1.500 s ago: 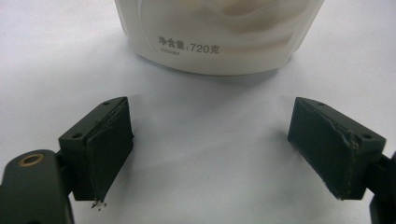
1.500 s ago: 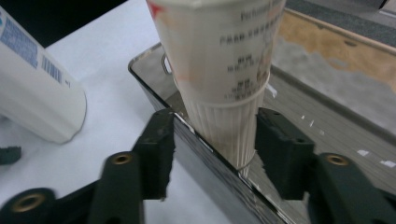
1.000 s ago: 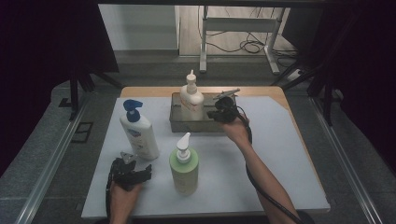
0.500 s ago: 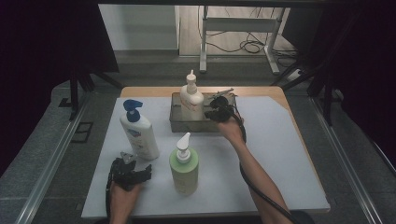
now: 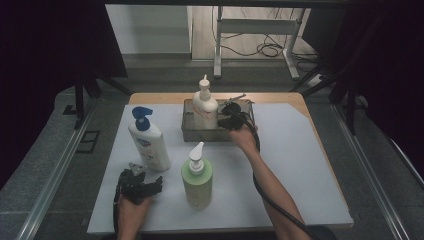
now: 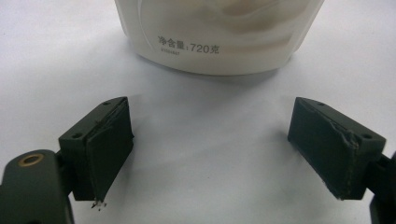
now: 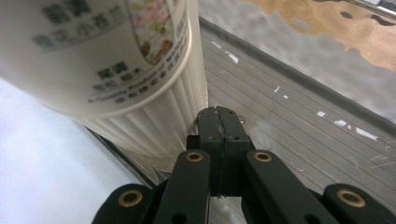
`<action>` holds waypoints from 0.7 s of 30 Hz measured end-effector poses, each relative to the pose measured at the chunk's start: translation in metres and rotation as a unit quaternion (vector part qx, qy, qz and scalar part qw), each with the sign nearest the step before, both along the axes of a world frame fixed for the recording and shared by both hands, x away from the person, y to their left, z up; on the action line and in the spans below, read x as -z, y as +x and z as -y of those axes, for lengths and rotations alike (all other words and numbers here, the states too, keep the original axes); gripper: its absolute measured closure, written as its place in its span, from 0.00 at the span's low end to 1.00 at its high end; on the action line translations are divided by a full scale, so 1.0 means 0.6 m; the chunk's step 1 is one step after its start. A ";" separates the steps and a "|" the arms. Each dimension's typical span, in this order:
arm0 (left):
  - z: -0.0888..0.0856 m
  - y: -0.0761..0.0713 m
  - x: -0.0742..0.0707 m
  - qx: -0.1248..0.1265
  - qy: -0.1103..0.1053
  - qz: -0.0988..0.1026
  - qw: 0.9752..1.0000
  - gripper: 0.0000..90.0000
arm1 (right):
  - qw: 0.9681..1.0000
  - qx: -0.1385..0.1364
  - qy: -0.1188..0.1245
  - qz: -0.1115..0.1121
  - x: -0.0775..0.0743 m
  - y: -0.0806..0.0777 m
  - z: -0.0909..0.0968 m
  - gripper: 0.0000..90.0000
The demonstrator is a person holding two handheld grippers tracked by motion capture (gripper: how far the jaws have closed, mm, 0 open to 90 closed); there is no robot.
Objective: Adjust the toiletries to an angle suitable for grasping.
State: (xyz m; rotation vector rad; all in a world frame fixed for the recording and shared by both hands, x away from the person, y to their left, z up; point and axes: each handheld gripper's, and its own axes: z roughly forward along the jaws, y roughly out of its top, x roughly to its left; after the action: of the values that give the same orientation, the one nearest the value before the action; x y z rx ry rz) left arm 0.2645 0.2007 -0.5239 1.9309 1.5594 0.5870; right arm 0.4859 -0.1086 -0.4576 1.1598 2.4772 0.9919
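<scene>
A cream pump bottle (image 5: 205,105) stands in a grey metal tray (image 5: 192,134) at the back of the table. My right gripper (image 5: 225,116) is inside the tray just right of that bottle. In the right gripper view its jaws (image 7: 219,116) are shut with nothing between them, beside the bottle's ribbed base (image 7: 140,126). A white bottle with a blue pump (image 5: 148,140) stands at front left. My left gripper (image 5: 149,181) rests on the mat before it, open, with the bottle's base (image 6: 219,42) a little beyond the jaws (image 6: 210,107).
A green bottle with a white pump (image 5: 197,180) stands at the front centre, between my two arms. The white mat (image 5: 300,165) covers most of the wooden table. Black frames and a floor rail flank the table on both sides.
My right gripper has slid a little left and down, closer to the cream bottle in the tray. The left gripper and the bottles have stayed where they were.
</scene>
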 end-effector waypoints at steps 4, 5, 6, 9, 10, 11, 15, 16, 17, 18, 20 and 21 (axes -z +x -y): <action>0.000 0.000 0.000 0.000 0.000 0.000 1.000 0.15 | 1.000 0.001 -0.001 0.001 0.000 0.002 -0.002 1.00; 0.000 0.000 0.000 0.000 0.000 0.000 1.000 0.15 | 1.000 0.001 -0.002 0.001 0.001 0.002 -0.003 1.00; 0.000 0.000 0.000 0.000 0.000 0.000 1.000 0.15 | 1.000 0.001 -0.002 0.000 0.001 0.003 -0.003 1.00; 0.000 0.000 0.000 0.000 0.000 0.000 1.000 0.15 | 1.000 0.000 -0.002 -0.002 0.001 0.003 -0.005 1.00; 0.000 0.000 0.000 0.000 0.000 0.000 1.000 0.15 | 1.000 0.000 -0.001 -0.003 0.001 0.003 -0.006 1.00; 0.000 0.000 0.000 0.000 0.000 0.000 1.000 0.15 | 1.000 0.001 -0.001 -0.004 0.002 0.003 -0.007 1.00; 0.000 0.000 0.000 0.000 0.000 0.000 1.000 0.15 | 1.000 -0.002 -0.001 -0.004 0.003 0.003 -0.011 1.00; 0.000 0.000 0.000 0.000 0.000 0.000 1.000 0.15 | 1.000 -0.002 -0.002 -0.005 0.003 0.003 -0.012 1.00; 0.000 0.000 0.000 0.000 0.000 0.000 1.000 0.15 | 1.000 -0.003 -0.002 -0.004 0.003 0.003 -0.014 1.00; 0.000 0.000 0.000 0.000 0.000 0.000 1.000 0.15 | 1.000 -0.004 -0.003 -0.004 0.004 0.004 -0.014 1.00; 0.000 0.000 0.000 0.000 -0.001 0.000 1.000 0.15 | 1.000 -0.003 -0.002 -0.006 0.004 0.004 -0.016 1.00; 0.000 0.000 0.000 0.000 -0.001 0.000 1.000 0.15 | 1.000 -0.003 -0.002 -0.006 0.005 0.004 -0.017 1.00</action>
State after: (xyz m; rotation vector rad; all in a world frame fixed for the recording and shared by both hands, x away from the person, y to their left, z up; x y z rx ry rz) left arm 0.2645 0.2007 -0.5240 1.9296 1.5591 0.5864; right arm 0.4882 -0.0983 -0.4604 1.1601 2.4930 0.9832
